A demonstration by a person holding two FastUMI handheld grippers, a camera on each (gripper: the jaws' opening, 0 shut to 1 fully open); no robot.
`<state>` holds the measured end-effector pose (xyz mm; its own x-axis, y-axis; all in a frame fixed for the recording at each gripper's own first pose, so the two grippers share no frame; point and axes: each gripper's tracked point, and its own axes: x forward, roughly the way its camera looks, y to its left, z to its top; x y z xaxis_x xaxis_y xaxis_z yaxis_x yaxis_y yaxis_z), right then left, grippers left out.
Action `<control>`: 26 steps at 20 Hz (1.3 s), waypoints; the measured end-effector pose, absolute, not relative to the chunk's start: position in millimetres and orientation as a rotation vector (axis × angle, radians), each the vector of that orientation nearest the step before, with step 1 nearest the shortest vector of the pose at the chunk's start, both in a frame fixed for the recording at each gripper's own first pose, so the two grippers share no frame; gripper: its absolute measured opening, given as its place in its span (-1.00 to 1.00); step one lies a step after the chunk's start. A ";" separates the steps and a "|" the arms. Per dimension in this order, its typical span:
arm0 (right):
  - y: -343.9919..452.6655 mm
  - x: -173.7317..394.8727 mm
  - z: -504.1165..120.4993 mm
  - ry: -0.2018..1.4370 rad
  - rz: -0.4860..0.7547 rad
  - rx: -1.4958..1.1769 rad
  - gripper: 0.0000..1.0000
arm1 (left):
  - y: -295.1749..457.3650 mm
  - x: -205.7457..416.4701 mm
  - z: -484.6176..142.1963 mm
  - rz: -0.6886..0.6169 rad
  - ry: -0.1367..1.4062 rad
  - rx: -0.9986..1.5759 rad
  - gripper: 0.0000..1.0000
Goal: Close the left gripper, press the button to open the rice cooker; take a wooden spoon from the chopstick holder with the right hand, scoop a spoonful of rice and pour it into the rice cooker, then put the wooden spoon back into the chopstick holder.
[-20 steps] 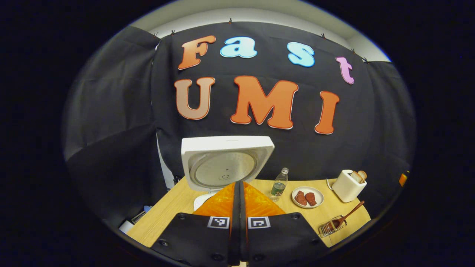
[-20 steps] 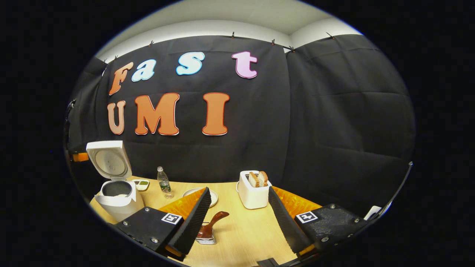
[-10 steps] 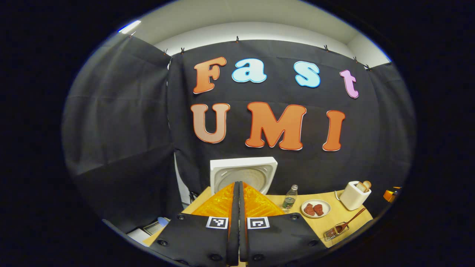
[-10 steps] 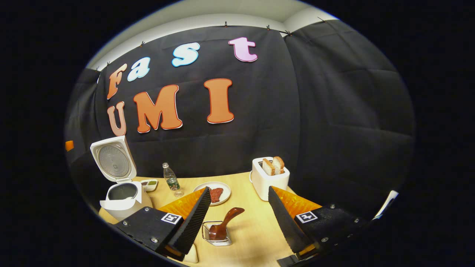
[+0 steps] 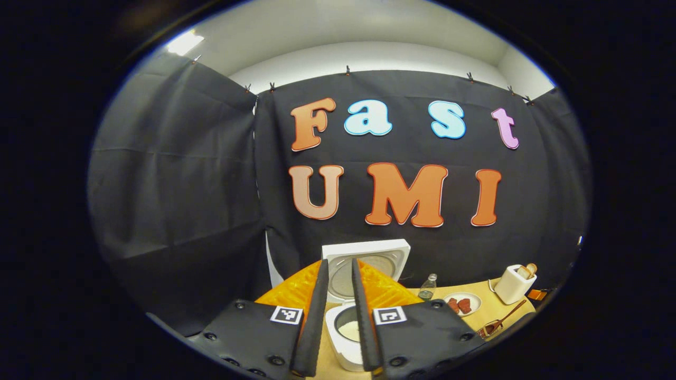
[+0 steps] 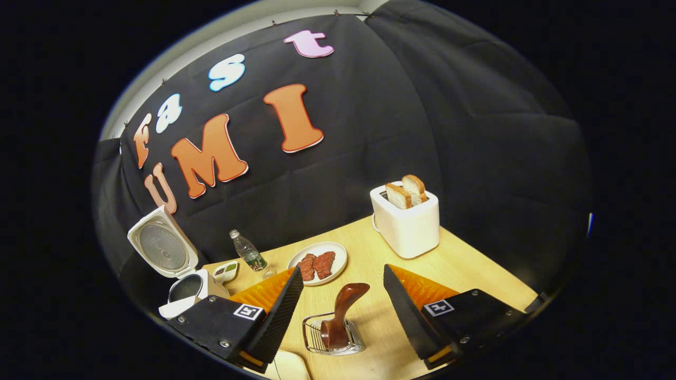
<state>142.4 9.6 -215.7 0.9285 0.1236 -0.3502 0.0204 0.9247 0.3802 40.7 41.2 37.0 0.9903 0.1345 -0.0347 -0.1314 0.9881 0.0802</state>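
In the right gripper view, the white square rice cooker (image 6: 182, 282) stands at the lower left of the frame with its lid tipped up and its pot exposed, so the button step looks done. Just right of it sit a small white dish (image 6: 226, 271) and a clear plastic bottle (image 6: 248, 254), then a round white plate of reddish meat (image 6: 318, 262). Low in the middle, the dark brown wooden spoon (image 6: 342, 314) leans in the wire chopstick holder (image 6: 332, 338), its handle end curving up and rightward. The right gripper (image 6: 340, 309) hangs with its fingers wide apart on either side of that handle, touching nothing. The spoon is probably light and stiff with a smooth, possibly slick finish; the upper handle, clear of the wire, looks like the best place to pinch. At upper right stands a white toaster (image 6: 406, 224) with two bread slices. In the left gripper view, the left gripper (image 5: 338, 311) is slightly parted, holding nothing, at bottom centre.
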 end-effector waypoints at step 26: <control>66.1 147.1 -201.3 0.393 0.177 0.483 -0.70 | 76.8 21.1 23.7 0.133 0.079 0.017 0.99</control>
